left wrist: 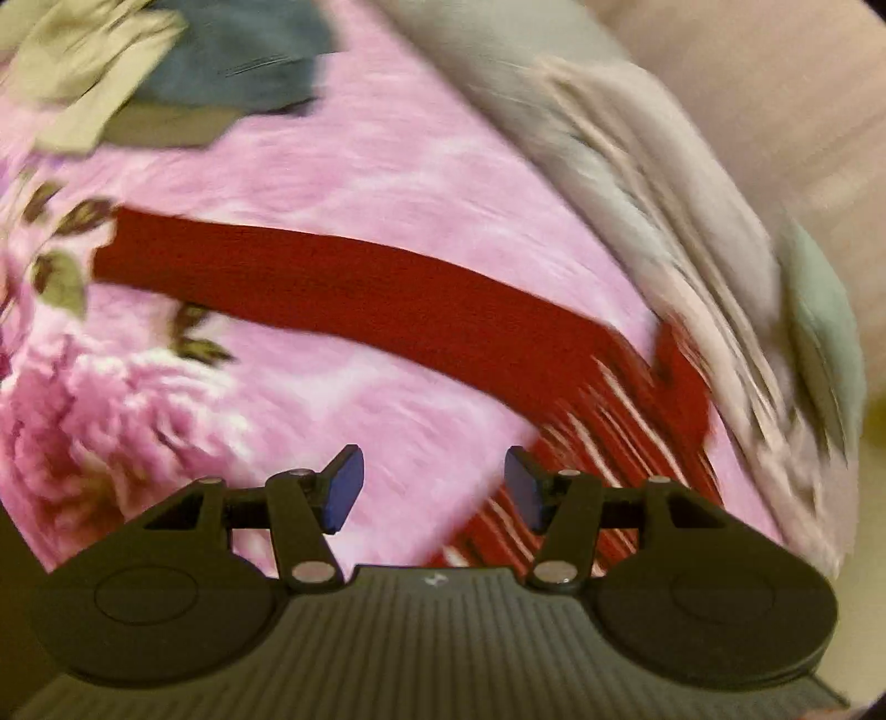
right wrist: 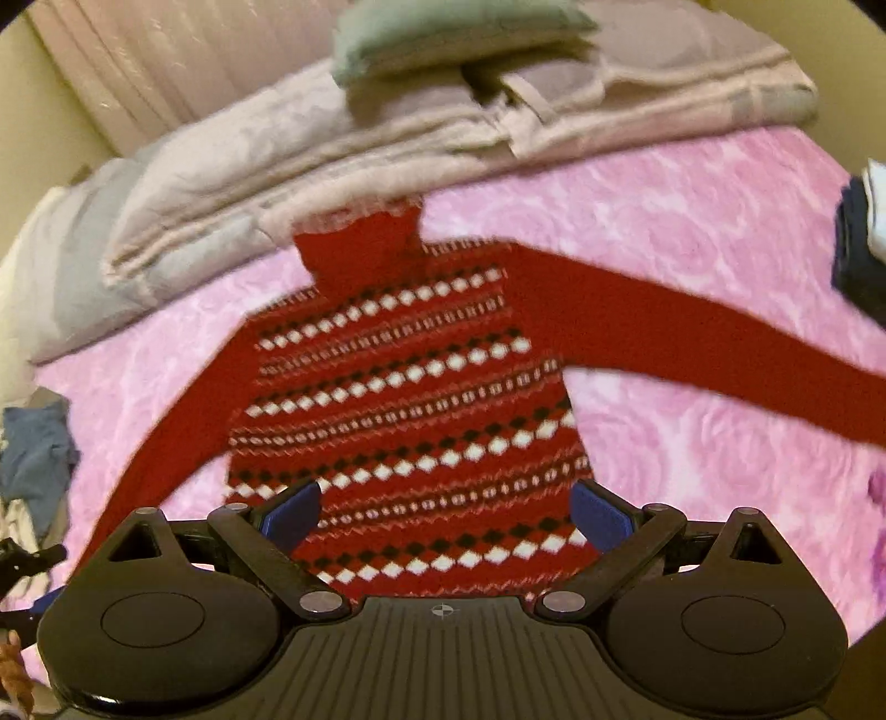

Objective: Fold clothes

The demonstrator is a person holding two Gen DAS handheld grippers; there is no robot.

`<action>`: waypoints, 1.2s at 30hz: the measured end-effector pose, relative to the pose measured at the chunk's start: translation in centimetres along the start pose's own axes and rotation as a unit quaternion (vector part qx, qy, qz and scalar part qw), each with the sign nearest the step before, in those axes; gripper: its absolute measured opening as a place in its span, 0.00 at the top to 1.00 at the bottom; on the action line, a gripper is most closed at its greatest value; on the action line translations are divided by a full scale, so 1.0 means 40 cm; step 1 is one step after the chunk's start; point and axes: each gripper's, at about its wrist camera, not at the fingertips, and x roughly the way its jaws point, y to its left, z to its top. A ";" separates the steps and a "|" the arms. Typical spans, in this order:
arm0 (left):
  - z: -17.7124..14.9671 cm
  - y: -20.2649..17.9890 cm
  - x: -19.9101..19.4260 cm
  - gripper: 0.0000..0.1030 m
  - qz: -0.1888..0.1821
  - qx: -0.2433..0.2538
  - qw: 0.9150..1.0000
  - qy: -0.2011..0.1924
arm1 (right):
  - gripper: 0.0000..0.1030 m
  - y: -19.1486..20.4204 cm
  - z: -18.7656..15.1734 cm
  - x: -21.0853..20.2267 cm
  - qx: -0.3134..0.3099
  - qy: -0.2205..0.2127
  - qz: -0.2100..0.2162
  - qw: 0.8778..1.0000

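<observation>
**Q.** How do the fingers of each gripper stand, and what do they hold?

**A.** Left gripper (left wrist: 434, 487): blue pads (left wrist: 344, 487) spread apart, nothing between them. They hang above the pink floral bedspread (left wrist: 343, 155), with the striped edge of the red sweater (left wrist: 376, 299) under the right-hand pad; whether anything touches cannot be told. Right gripper (right wrist: 446, 518): fingers (right wrist: 290, 512) spread wider, holding nothing, one toward each side of the sweater's lower body. Contact with the knit cannot be told there either.

**Q.** Where does the garment lie?

**A.** Flat on the bedspread (right wrist: 664, 221), front up, its collar touching or overlapping the folded beige bedding (right wrist: 332, 144) behind it.

**Q.** What does one view give that the other does not?

**A.** The right wrist view shows the whole red sweater (right wrist: 410, 387): collar, patterned body and both sleeves, one slanting down beside the body, the other stretched out to the side. The left wrist view shows one outstretched sleeve running across the bedspread and only a corner of the patterned body. It also shows the bedspread's printed flowers and leaves, and a heap of dark blue and pale clothes (left wrist: 183, 72) at the far corner.

**Q.** Counts?

**A.** One sweater, two sleeves, two grippers with two pads each. One green pillow (right wrist: 443, 33) sits on the bedding. In the right wrist view, loose clothes lie in two places: a blue piece (right wrist: 39, 454) at the left edge and a dark stack (right wrist: 861, 243) at the right edge.
</observation>
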 end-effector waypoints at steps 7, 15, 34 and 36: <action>0.125 0.274 0.157 0.65 -0.014 -0.157 0.987 -0.043 | 0.04 0.047 -0.086 0.140 0.008 0.044 -0.041 0.998; 0.157 0.370 0.168 0.70 -0.021 -0.191 0.978 -0.082 | 0.04 0.089 -0.127 0.233 -0.024 0.072 -0.060 0.995; 0.320 0.459 0.186 1.00 0.111 0.031 0.988 -0.101 | 0.04 0.099 -0.115 0.381 -0.098 0.089 -0.091 0.987; 0.324 0.469 0.180 1.00 0.116 0.031 0.986 -0.112 | 0.04 0.099 -0.108 0.386 -0.103 0.087 -0.096 0.986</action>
